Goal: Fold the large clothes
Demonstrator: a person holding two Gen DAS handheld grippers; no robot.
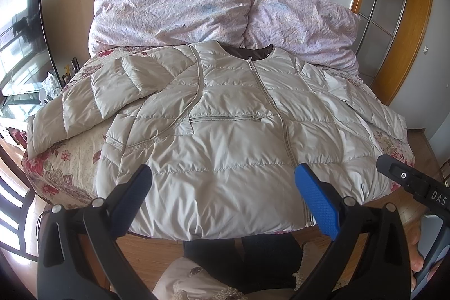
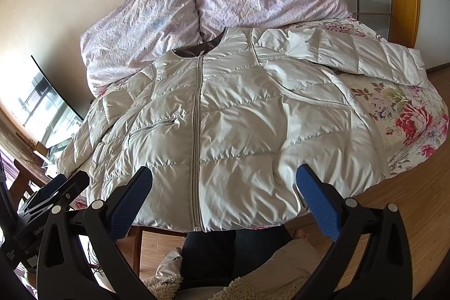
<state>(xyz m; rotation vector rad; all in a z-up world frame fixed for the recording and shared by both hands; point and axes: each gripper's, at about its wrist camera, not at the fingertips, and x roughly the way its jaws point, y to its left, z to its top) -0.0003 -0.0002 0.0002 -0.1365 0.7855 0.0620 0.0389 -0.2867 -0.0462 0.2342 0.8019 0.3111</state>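
Note:
A light grey quilted puffer jacket (image 1: 225,114) lies front up and zipped on the bed, collar at the far side, hem at the near edge. It also shows in the right wrist view (image 2: 225,117). Its left sleeve (image 1: 84,103) lies bent across the bed to the left; its right sleeve (image 2: 351,52) stretches out to the right. My left gripper (image 1: 222,187) is open and empty, hovering above the hem. My right gripper (image 2: 225,187) is open and empty, above the hem near the zipper's lower end (image 2: 197,227). The right gripper's body shows at the edge of the left view (image 1: 416,184).
A floral bedsheet (image 2: 416,120) covers the bed. A crumpled lilac duvet (image 1: 174,4) is piled behind the jacket. A television (image 1: 19,38) stands at the left, a wooden sliding door (image 1: 393,4) at the right. My legs (image 2: 233,252) are at the near edge.

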